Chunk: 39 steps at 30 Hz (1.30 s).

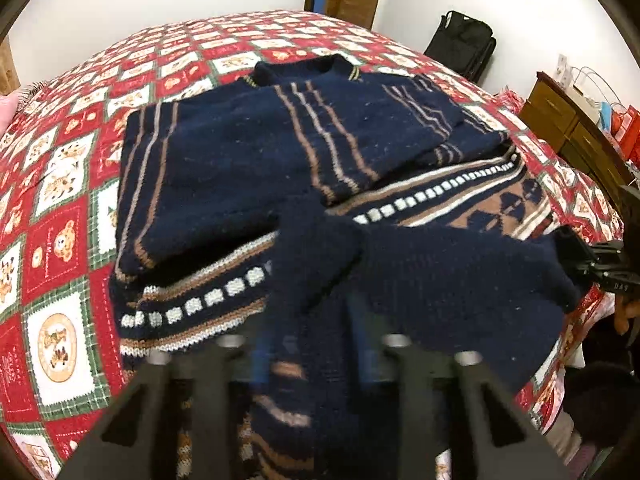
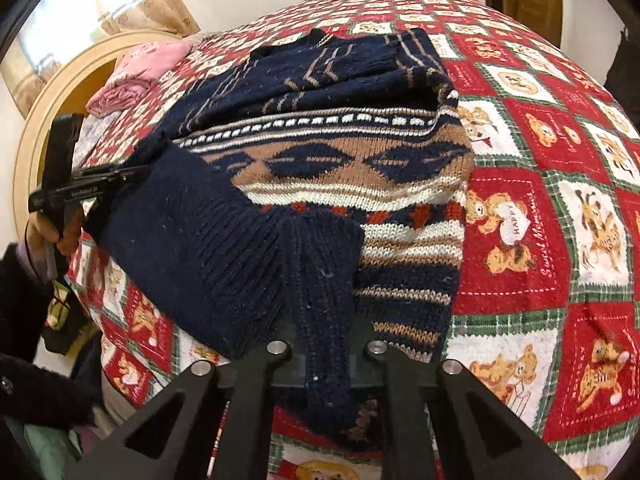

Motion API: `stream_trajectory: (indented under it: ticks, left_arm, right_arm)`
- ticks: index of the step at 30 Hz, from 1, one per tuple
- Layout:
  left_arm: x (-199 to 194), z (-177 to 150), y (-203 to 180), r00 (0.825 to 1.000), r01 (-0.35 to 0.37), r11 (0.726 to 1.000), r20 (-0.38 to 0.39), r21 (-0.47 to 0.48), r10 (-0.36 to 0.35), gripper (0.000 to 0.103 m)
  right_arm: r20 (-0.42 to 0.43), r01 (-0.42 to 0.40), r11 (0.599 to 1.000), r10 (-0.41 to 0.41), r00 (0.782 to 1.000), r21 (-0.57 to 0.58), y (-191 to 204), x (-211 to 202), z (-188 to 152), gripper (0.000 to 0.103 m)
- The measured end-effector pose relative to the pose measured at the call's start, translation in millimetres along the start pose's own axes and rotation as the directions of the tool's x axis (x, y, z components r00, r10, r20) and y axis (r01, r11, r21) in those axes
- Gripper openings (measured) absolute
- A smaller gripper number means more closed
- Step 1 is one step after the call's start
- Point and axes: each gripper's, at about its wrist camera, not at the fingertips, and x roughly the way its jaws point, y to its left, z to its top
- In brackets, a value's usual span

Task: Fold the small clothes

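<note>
A navy knitted sweater (image 1: 248, 152) with tan and white stripes lies on the bed, its sleeves folded across the body; it also shows in the right wrist view (image 2: 348, 160). My left gripper (image 1: 312, 280) is shut on the sweater's navy ribbed hem, lifted over the patterned body. My right gripper (image 2: 320, 264) is shut on the same hem at its other end. Each gripper shows in the other's view, the right at the hem's right end (image 1: 592, 264), the left at the hem's left end (image 2: 92, 188). The fingertips are hidden by the knit.
The bed has a red, white and green bear-print quilt (image 2: 540, 208). A pink garment (image 2: 136, 72) lies by a round wooden headboard. A wooden dresser (image 1: 568, 128) and a black bag (image 1: 460, 44) stand beyond the bed, near a door.
</note>
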Motion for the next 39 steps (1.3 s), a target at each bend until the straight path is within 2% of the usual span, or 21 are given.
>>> stream_trajectory:
  ticks: [4, 7, 10, 12, 14, 16, 19, 23, 26, 29, 31, 33, 35, 39]
  left_arm:
    - [-16.9, -5.0, 0.8, 0.999, 0.022, 0.998, 0.038, -0.054, -0.02, 0.011]
    - [-46.5, -3.9, 4.7, 0.989, 0.084, 0.993, 0.132, -0.087, -0.072, 0.01]
    - [-72.5, 13.0, 12.4, 0.975, 0.096, 0.987, 0.213, -0.129, -0.067, 0.009]
    - [-84.9, 26.3, 21.3, 0.963, 0.111, 0.98, 0.262, -0.168, -0.064, 0.009]
    - [-93.3, 42.3, 31.1, 0.954, 0.086, 0.978, 0.3, -0.187, -0.027, 0.009]
    - [-94.5, 55.6, 42.4, 0.951, 0.058, 0.975, 0.309, -0.214, 0.012, 0.009]
    - [-94.0, 78.5, 60.8, 0.943, 0.051, 0.964, 0.331, -0.26, 0.04, 0.009]
    - [-81.2, 112.5, 78.9, 0.935, 0.007, 0.957, 0.341, -0.289, 0.096, 0.009]
    - [-56.0, 129.3, 95.2, 0.939, -0.024, 0.944, 0.317, -0.328, 0.134, 0.009]
    - [-25.3, 133.0, 110.3, 0.946, -0.059, 0.925, 0.274, -0.375, 0.171, 0.009]
    - [-0.5, 131.4, 121.4, 0.957, -0.073, 0.907, 0.227, -0.415, 0.181, 0.009]
    - [24.7, 127.5, 129.8, 0.968, -0.096, 0.893, 0.166, -0.44, 0.186, 0.009]
    - [40.3, 124.1, 133.9, 0.972, -0.131, 0.885, 0.119, -0.448, 0.205, 0.011]
    - [54.3, 116.5, 143.1, 0.977, -0.146, 0.868, 0.07, -0.476, 0.202, 0.021]
  right_arm:
    - [0.092, -0.046, 0.999, 0.044, 0.995, 0.012, 2.8, -33.6, 11.1, 0.006]
    - [0.18, -0.108, 0.994, 0.105, 0.978, 0.005, 6.0, -68.9, 33.2, 0.006]
    - [0.229, -0.15, 0.989, 0.149, 0.962, -0.015, 10.5, -88.1, 60.5, 0.006]
    - [0.256, -0.13, 0.99, 0.138, 0.957, -0.045, 15.1, -94.7, 86.9, 0.006]
    - [0.277, -0.112, 0.991, 0.128, 0.952, -0.073, 19.2, -96.2, 112.4, 0.006]
    - [0.297, -0.11, 0.991, 0.13, 0.946, -0.082, 19.2, -96.5, 139.2, 0.006]
    - [0.339, -0.069, 0.99, 0.106, 0.935, -0.119, 21.7, -93.2, 176.9, 0.006]
    - [0.372, -0.024, 0.991, 0.073, 0.926, -0.133, 21.3, -73.4, 230.9, 0.006]
    - [0.399, 0.043, 0.99, 0.016, 0.917, -0.138, 16.7, -44.9, 261.5, 0.006]
    - [0.399, 0.097, 0.989, -0.043, 0.916, -0.116, 4.1, 1.6, 283.4, 0.006]
    - [0.387, 0.122, 0.987, -0.074, 0.919, -0.101, -5.1, 32.7, 290.2, 0.006]
    - [0.353, 0.187, 0.978, -0.141, 0.925, -0.097, -15.1, 73.2, 291.6, 0.006]
    - [0.309, 0.246, 0.964, -0.205, 0.929, -0.101, -23.3, 106.5, 288.7, 0.006]
    - [0.205, 0.264, 0.962, -0.245, 0.948, -0.068, -40.4, 147.2, 281.4, 0.006]
